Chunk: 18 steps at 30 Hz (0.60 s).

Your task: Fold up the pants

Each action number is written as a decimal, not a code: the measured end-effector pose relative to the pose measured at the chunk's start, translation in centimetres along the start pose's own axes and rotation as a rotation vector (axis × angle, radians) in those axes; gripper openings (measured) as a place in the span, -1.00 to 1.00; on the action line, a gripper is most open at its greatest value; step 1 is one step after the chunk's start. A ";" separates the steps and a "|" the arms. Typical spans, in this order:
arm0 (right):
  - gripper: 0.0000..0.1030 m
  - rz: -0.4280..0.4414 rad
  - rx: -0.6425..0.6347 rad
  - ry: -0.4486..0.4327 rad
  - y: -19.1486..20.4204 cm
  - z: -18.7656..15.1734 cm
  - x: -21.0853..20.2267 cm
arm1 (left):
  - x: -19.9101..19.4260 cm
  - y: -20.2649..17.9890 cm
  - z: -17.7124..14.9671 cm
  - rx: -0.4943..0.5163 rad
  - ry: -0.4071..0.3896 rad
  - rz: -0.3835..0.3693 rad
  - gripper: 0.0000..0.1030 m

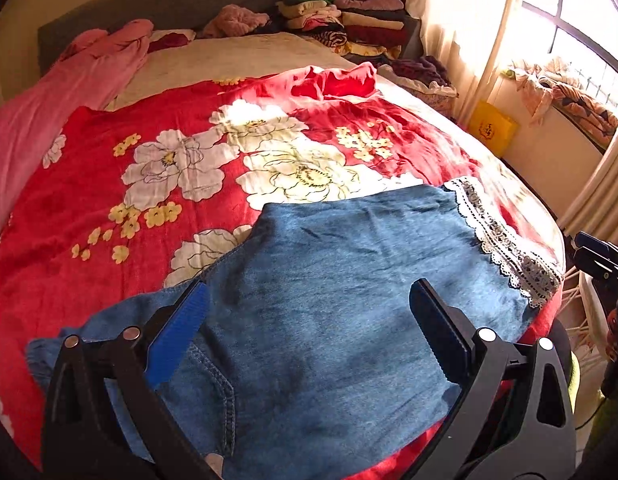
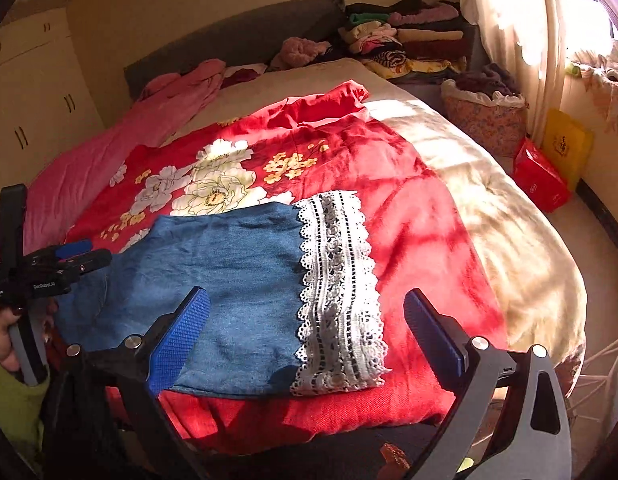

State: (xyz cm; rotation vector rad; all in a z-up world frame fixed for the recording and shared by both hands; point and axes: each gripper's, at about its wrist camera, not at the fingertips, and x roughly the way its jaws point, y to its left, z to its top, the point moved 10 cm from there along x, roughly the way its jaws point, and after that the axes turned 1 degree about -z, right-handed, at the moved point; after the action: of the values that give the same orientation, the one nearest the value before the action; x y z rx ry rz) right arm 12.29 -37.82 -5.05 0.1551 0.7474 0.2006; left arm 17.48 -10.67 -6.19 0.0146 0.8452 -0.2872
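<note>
Blue denim pants [image 1: 329,300] with a white lace hem [image 1: 505,240] lie flat on the red floral blanket [image 1: 109,200] at the bed's near edge. My left gripper [image 1: 309,312] is open and empty, hovering over the waist end of the denim. In the right wrist view the pants [image 2: 237,272] lie left of centre with the lace hem [image 2: 341,292] to the right. My right gripper [image 2: 307,320] is open and empty above the lace end. The left gripper [image 2: 75,256] shows at the left edge, held in a hand.
Pink bedding [image 1: 69,92] lies at the left of the bed. Stacks of folded clothes [image 1: 349,20] sit by the grey headboard [image 2: 237,36]. A fabric basket [image 2: 485,116], a red box [image 2: 541,184] and a yellow bag [image 2: 567,148] stand on the floor at the right, near the curtain.
</note>
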 end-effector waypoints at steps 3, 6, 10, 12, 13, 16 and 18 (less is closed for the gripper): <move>0.89 -0.015 0.017 -0.025 -1.2 0.0 -1.3 | -0.1 -1.8 0.8 0.042 -0.004 -0.009 0.81; 0.89 -0.029 0.034 -0.044 -2.2 0.0 -2.2 | -0.1 -3.8 1.7 0.085 -0.008 -0.026 0.81; 0.89 -0.046 0.053 -0.062 -3.3 -0.1 -3.1 | 0.0 -6.1 2.8 0.139 -0.011 -0.043 0.82; 0.89 -0.055 0.060 -0.072 -3.7 -0.1 -3.4 | 0.3 -7.2 3.3 0.156 -0.010 -0.057 0.82; 0.89 -0.057 0.064 -0.077 -3.8 -0.1 -3.6 | 0.4 -7.7 3.6 0.164 -0.010 -0.064 0.82; 0.89 -0.057 0.068 -0.089 -4.0 -0.2 -4.1 | 1.0 -9.2 4.2 0.183 -0.001 -0.085 0.82; 0.89 -0.054 0.067 -0.088 -3.9 -0.4 -4.1 | 1.6 -10.1 4.3 0.199 0.013 -0.095 0.82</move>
State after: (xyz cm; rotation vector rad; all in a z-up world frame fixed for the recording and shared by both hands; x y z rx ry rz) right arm 9.58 -42.59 -3.45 0.2056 0.6703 0.1168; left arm 19.03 -21.29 -3.48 0.1622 0.8286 -0.4604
